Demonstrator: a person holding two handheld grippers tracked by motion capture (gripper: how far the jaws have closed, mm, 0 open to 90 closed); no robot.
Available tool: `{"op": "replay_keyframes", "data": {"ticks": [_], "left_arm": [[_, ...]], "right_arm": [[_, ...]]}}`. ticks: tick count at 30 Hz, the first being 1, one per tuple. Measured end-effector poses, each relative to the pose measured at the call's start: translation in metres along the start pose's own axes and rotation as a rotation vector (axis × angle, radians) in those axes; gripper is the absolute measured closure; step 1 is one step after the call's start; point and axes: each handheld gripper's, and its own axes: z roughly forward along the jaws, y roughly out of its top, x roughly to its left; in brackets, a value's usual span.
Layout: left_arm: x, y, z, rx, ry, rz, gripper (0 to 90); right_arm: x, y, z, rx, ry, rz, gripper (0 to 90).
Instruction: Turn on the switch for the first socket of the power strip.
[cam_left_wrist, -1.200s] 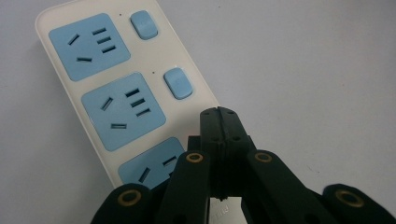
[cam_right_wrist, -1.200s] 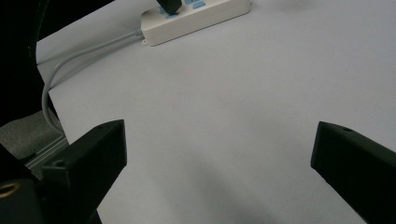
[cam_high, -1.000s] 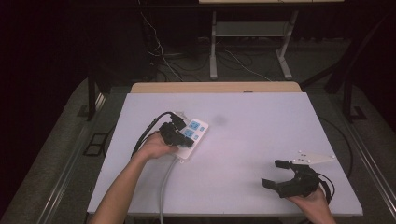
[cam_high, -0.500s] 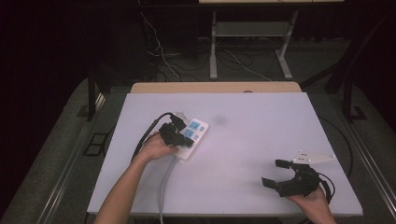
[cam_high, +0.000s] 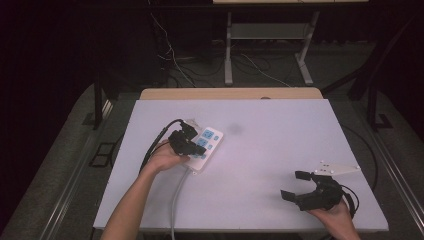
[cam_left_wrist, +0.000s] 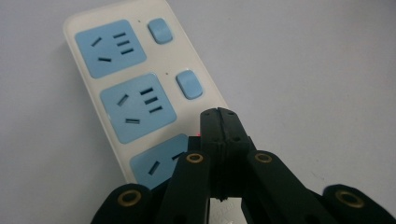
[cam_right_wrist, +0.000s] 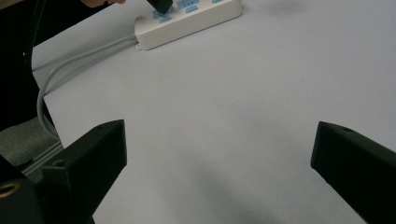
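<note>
Nothing moved since the earlier frames; both hands held their places.
White counter (cam_high: 260, 150) carried the power strip (cam_high: 204, 146) at its left-centre; left hand-held gripper (cam_left_wrist: 218, 122), jaws pressed together, tip on the strip's third switch, where a red light (cam_left_wrist: 199, 134) glowed. That press looked made; two blue switches (cam_left_wrist: 189, 84) likely remained. Right hand-held gripper (cam_high: 296, 185) idled, spread wide, near the right corner.

- High view: above the table's (cam_high: 260, 150) 6 o'clock edge, facing 12 and down, far.
- Left gripper view: very near the power strip (cam_left_wrist: 140, 93).
- Right gripper view: low, shares that strip at 11 o'clock.
</note>
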Motion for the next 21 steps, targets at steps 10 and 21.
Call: {"op": "replay_keyframes", "data": {"ticks": [10,21], "left_arm": [[0.0,-0.001,-0.012,-0.033,0.014,-0.014,89.4],[-0.007,-0.001,-0.025,-0.06,0.035,-0.017,89.2]], "right_arm": [[-0.001,0.0,-0.001,-0.002,-0.003,0.004,3.0],[-0.001,0.0,-0.002,-0.006,-0.004,0.008,3.0]]}}
